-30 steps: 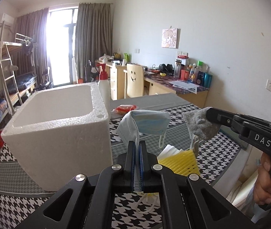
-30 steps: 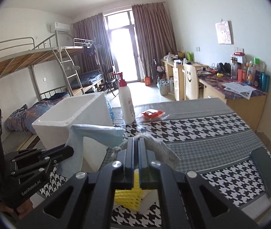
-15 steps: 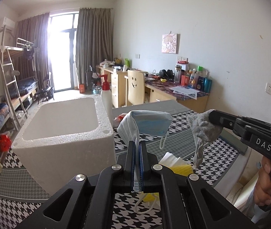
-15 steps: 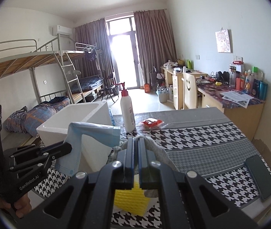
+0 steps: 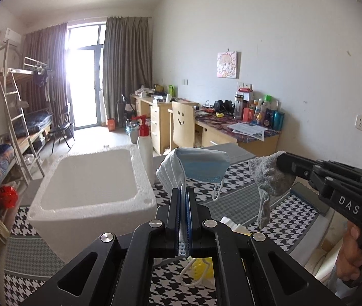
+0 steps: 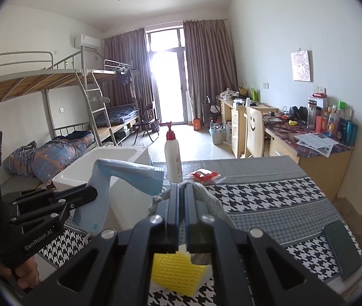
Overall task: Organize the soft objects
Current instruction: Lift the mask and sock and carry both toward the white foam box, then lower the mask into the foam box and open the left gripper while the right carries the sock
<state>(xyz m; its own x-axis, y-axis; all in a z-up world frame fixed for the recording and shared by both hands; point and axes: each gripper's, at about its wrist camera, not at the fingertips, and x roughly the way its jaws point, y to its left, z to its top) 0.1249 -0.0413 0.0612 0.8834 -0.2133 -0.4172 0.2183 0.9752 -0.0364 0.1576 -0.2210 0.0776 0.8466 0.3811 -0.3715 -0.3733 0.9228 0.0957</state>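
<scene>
My left gripper [image 5: 184,191] is shut on a blue face mask [image 5: 201,165] that droops over its tips, an ear loop hanging at the right. The mask [image 6: 129,176] and left gripper [image 6: 89,193] also show at the left of the right wrist view. My right gripper [image 6: 180,187] is shut on a grey cloth [image 6: 206,199]; in the left wrist view that grey cloth [image 5: 267,178] dangles from the right gripper [image 5: 281,163] above the table. A white foam box [image 5: 91,186] stands open-topped to the left. A yellow mesh piece [image 6: 175,270] lies on the table below.
A checked tablecloth [image 6: 270,196] covers the table. A red-capped pump bottle [image 6: 173,158] stands beside the box, a red packet [image 6: 202,174] near it. A dark phone [image 6: 341,247] lies near the right edge. White sheets [image 5: 232,225] lie under the yellow piece. A person's hand [image 5: 351,255] holds the right gripper.
Both grippers have risen a little with the mask and the cloth still clamped; the foam box and table sit lower in both views, and more of the box's inside shows.
</scene>
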